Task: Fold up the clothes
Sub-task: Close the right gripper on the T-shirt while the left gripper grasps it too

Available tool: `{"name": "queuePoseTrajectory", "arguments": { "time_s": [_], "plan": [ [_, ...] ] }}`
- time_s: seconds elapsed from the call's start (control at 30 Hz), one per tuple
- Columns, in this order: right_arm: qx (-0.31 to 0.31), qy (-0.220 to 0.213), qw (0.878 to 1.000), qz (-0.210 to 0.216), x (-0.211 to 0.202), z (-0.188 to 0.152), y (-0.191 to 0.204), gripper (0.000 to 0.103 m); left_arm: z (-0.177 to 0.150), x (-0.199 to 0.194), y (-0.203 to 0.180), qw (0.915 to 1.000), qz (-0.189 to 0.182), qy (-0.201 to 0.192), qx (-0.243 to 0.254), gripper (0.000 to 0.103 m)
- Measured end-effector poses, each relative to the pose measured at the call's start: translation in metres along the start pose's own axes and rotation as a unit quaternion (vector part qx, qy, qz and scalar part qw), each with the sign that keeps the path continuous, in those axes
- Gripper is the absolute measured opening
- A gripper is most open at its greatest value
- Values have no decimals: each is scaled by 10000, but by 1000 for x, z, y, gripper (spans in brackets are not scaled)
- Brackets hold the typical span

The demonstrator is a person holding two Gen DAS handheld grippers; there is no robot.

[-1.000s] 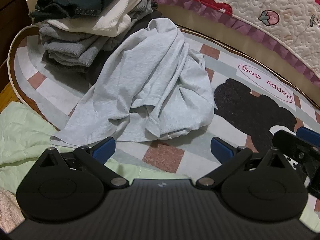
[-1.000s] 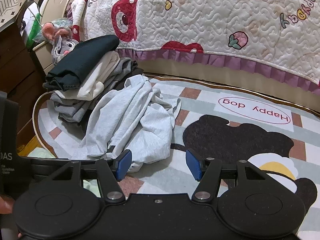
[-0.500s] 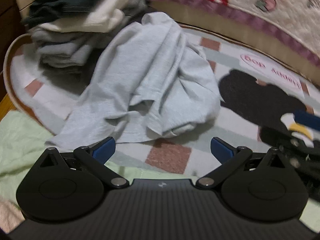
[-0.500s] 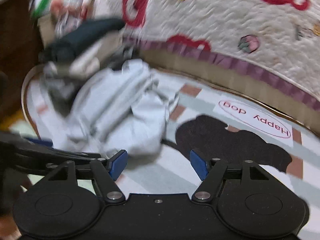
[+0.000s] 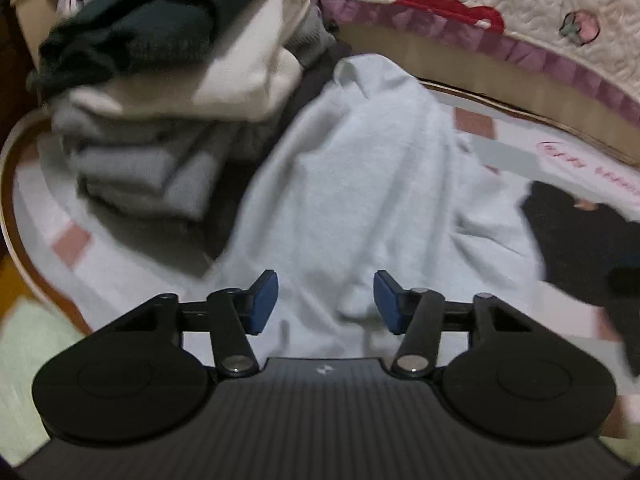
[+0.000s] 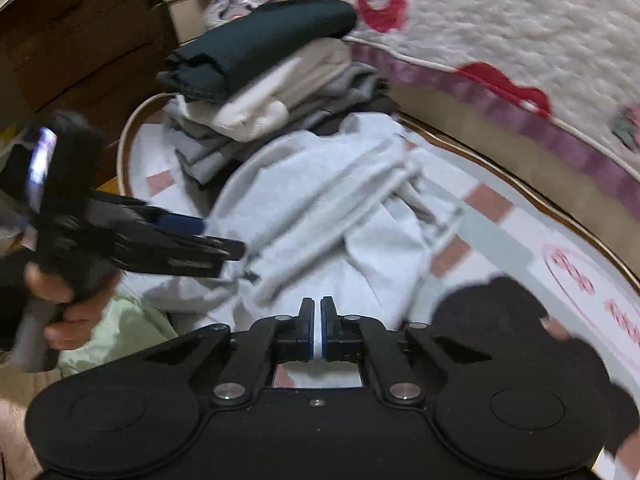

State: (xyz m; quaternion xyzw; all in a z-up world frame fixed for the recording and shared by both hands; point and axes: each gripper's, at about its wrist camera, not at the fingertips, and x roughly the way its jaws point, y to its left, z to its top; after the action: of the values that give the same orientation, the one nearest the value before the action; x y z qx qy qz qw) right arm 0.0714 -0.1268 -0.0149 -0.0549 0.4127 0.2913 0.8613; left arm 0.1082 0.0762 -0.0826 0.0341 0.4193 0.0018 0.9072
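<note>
Two pairs of tongs worked over one crumpled grey shirt (image 5: 360, 184), a soft, marled knit heaped in long folds on the rug (image 5: 68, 216). The rug was flat-woven, pale with pink squares, a curved brown border and a black dog shape. Behind the shirt rose a stack of folded clothes (image 5: 168, 92): thick grey knits at the bottom, a cream ribbed piece above, a dark green one on top. A quilted bedspread (image 6: 520, 28) with red prints and a purple frill hung down at the back.

The left tongs (image 5: 326, 302) had flat blue pads; their jaws were closing, with a bunched edge of the shirt between them but not yet pinched. The right tongs (image 6: 317, 330) were shut, the pads almost meeting on a thin sliver of the shirt's pale cloth. In the right view a hand (image 6: 60, 304) held the left tool's handle above a pale green cloth (image 6: 124, 328).

A second earlier both pairs stood wide and short of the shirt; since then both had come forward and lower over its near edge, and the pictures had blurred.
</note>
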Motion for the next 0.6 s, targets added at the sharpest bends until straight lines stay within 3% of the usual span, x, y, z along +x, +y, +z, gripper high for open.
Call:
{"name": "queuePoseTrajectory", "arguments": {
  "time_s": [0.1, 0.2, 0.37, 0.53, 0.6],
  "plan": [
    [232, 53, 9997, -24, 19, 18, -6, 14, -7, 25, 18, 9995, -155, 149, -245, 52],
    [758, 52, 9971, 12, 44, 25, -21, 43, -18, 50, 35, 9959, -496, 486, -588, 52],
    [1765, 82, 9841, 174, 90, 29, -57, 46, -14, 69, 43, 9913, -920, 621, -705, 56],
    [2687, 16, 9601, 770, 121, 34, -80, 63, -13, 74, 46, 9864, -1302, 649, -760, 67],
    [2770, 56, 9575, 805, 133, 36, -80, 67, -14, 77, 48, 9853, -1370, 657, -775, 68]
  ]
}}
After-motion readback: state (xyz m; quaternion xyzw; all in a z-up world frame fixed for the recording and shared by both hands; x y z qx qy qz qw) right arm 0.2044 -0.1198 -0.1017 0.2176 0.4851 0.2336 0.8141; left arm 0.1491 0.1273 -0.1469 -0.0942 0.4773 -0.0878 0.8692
